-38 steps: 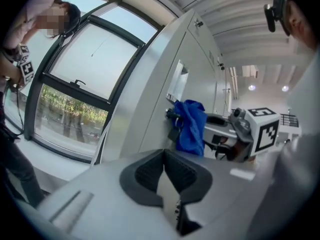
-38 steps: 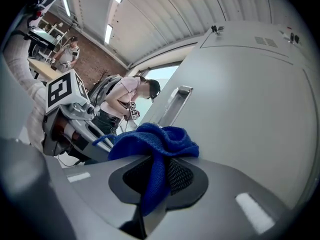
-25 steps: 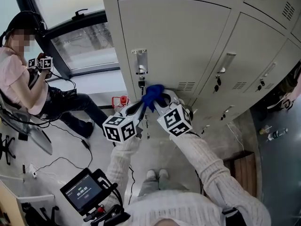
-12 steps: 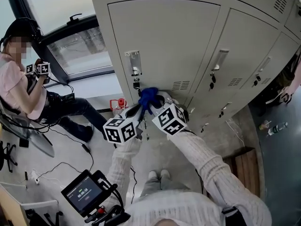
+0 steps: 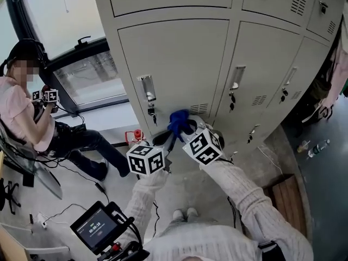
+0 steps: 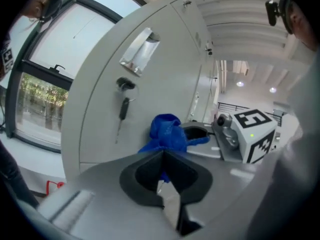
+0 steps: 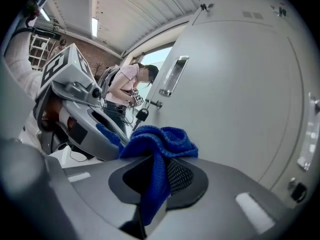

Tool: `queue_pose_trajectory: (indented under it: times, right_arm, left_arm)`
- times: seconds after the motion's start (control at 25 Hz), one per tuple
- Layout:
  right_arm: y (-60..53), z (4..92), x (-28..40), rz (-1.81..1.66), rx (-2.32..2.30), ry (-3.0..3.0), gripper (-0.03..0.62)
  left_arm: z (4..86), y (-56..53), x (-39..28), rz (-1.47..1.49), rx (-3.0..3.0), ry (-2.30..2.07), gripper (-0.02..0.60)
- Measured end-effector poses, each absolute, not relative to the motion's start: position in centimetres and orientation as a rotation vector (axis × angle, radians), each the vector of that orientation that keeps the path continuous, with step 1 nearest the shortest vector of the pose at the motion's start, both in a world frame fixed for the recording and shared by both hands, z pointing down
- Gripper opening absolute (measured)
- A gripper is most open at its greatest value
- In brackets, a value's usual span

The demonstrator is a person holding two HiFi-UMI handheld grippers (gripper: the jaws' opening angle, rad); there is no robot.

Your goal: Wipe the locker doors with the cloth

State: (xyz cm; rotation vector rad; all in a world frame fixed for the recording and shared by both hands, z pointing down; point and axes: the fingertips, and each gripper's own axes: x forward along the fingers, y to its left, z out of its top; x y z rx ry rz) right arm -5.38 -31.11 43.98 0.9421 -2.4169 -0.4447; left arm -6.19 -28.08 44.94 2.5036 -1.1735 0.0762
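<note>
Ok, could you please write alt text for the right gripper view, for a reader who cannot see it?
The right gripper is shut on a blue cloth, which is bunched in front of a grey locker door. The left gripper reaches to the cloth from the left; behind it a person sits near a window.

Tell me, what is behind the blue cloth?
Behind the blue cloth stands the grey locker door; its vent slots show beside the cloth. The door surface directly behind it is covered.
</note>
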Motion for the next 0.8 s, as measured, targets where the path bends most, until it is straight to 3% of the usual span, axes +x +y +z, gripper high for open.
queue_pose_trajectory:
  times: [0.48, 0.8]
  right_arm:
    - [-30.1, 22.5, -2.6, -0.924, 1.201, -2.542, 0.055]
    - [-30.2, 14.2, -3.2, -1.159, 1.227, -2.537, 0.057]
  left_arm:
    - [24.2, -27.8, -3.9, -0.180, 2.977, -1.180, 0.005]
    - [15.5, -27.2, -4.8, -0.353, 3.168, -1.260, 0.006]
